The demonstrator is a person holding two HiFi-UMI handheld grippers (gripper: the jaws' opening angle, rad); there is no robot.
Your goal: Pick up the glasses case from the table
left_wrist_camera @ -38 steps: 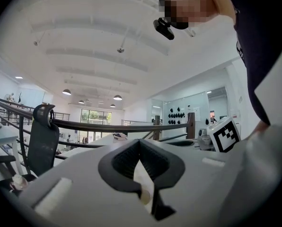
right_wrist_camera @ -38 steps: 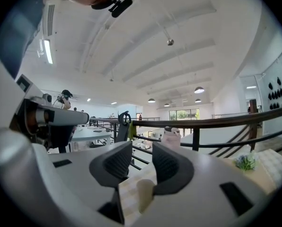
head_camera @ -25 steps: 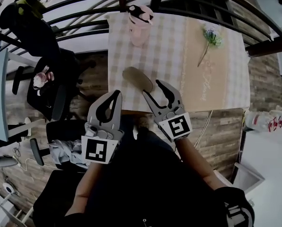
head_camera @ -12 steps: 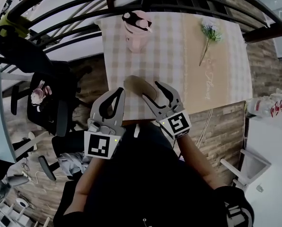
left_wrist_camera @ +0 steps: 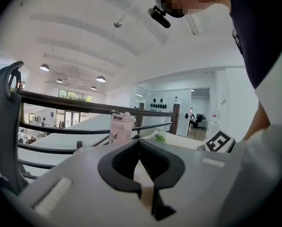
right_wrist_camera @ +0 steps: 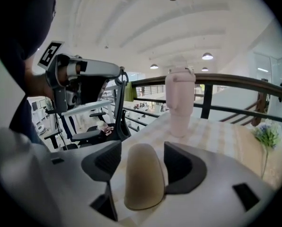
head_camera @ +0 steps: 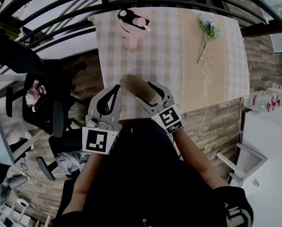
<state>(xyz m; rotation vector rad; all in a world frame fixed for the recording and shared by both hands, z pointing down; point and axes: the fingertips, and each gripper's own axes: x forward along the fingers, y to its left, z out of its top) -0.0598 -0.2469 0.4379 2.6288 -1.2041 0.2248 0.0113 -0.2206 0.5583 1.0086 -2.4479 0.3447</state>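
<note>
Two right gripper (right_wrist_camera: 143,161) fingers (right_wrist_camera: 102,162), opening, straddle the glasses case (right_wrist_camera: 141,186); left gripper (left_wrist_camera: 140,142) fingers are closed.

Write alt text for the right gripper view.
Jaws of the right tool, opening, straddle a tan glasses case on the checked tablecloth without gripping it. A pink tumbler stands beyond it, a flower sprig to the right.
</note>
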